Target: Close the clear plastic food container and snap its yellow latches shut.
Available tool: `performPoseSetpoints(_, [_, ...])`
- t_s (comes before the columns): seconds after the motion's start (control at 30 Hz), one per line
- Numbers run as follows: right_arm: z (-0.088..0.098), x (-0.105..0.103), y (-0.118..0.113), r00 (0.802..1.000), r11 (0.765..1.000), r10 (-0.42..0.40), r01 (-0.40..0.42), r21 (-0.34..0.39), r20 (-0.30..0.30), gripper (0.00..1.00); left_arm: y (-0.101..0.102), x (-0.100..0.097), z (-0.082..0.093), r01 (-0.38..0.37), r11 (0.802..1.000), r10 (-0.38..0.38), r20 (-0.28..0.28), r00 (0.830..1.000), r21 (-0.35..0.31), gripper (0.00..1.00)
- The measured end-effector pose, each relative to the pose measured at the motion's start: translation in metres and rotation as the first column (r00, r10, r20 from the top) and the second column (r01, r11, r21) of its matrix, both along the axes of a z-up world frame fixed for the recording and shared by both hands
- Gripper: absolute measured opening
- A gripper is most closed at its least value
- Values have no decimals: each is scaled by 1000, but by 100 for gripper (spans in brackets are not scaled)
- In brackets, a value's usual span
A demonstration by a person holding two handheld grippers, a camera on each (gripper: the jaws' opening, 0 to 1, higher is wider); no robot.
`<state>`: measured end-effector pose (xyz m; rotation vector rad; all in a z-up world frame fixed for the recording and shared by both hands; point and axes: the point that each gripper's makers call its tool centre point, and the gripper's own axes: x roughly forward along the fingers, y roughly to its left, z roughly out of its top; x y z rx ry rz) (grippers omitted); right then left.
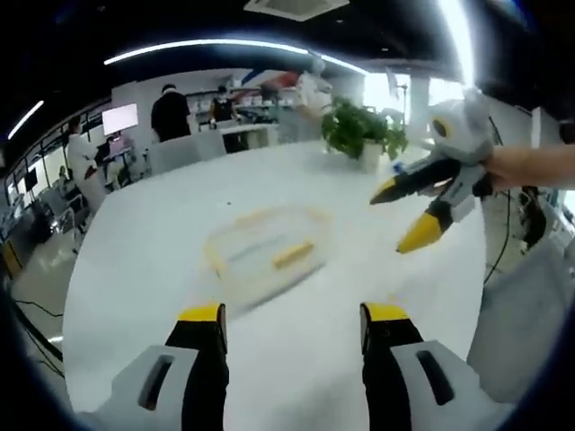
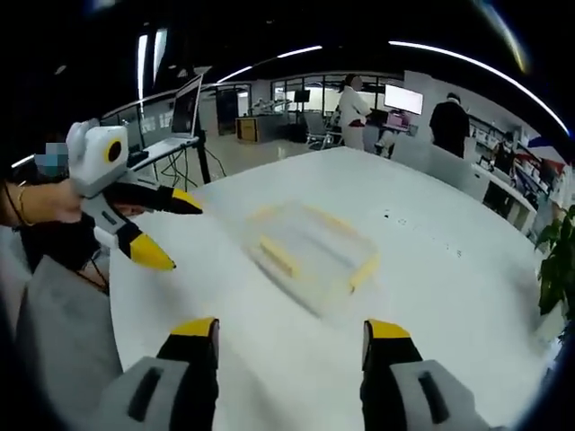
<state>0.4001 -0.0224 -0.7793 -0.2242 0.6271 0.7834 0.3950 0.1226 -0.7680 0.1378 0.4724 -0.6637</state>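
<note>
While blurred, the clear container (image 1: 267,254) sits mid-counter (image 1: 162,233) in the left gripper view, ahead of the left gripper (image 1: 292,325), jaws wide, empty; right gripper (image 1: 409,215) hovers beyond, spread. Right gripper view: container (image 2: 310,249) on counter (image 2: 449,269), yellow latches (image 2: 277,256) visible; right gripper (image 2: 291,341) wide, left gripper (image 2: 175,232) spread, off the container's left.

- Your left gripper view looks down its own jaws across the white table (image 1: 180,233), with the clear container (image 1: 268,251) a little ahead.
- Your right gripper view faces the same table (image 2: 431,278) and container (image 2: 310,251) from the opposite side.
- Each view catches the other gripper: right gripper (image 1: 409,215), left gripper (image 2: 166,229).
</note>
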Motion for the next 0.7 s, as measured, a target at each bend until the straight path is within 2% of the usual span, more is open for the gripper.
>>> performPoseSetpoints(0.07, [2, -6, 0, 1000, 1000, -8, 8, 15, 2, 64, 2, -5, 9, -29, 998, 30, 29, 999, -51, 60])
performPoseSetpoints(0.27, [9, -23, 3, 999, 996, -38, 36, 76, 24, 70, 13, -16, 31, -52, 995, 60, 100, 993, -87, 78])
performPoseSetpoints(0.4, [14, -33, 5, 998, 993, -48, 44, 107, 34, 77, 17, -20, 36, -62, 994, 70, 99, 993, -87, 82])
performPoseSetpoints(0.47, [18, -31, 1, 993, 992, -87, 79, 100, 77, 82, 20, -22, 39, -70, 994, 79, 111, 991, -85, 83])
performPoseSetpoints(0.57, [23, -33, -4, 986, 987, -126, 114, 110, 113, 91, 22, -25, 43, -87, 989, 100, 104, 990, -118, 83])
performPoseSetpoints(0.63, [26, -36, -6, 982, 981, -153, 137, 137, 112, 95, 20, -26, 45, -113, 978, 128, 81, 988, -173, 82])
performPoseSetpoints(0.7, [27, -39, -8, 979, 972, -177, 158, 172, 101, 96, 18, -27, 44, -106, 978, 122, 76, 990, -182, 82])
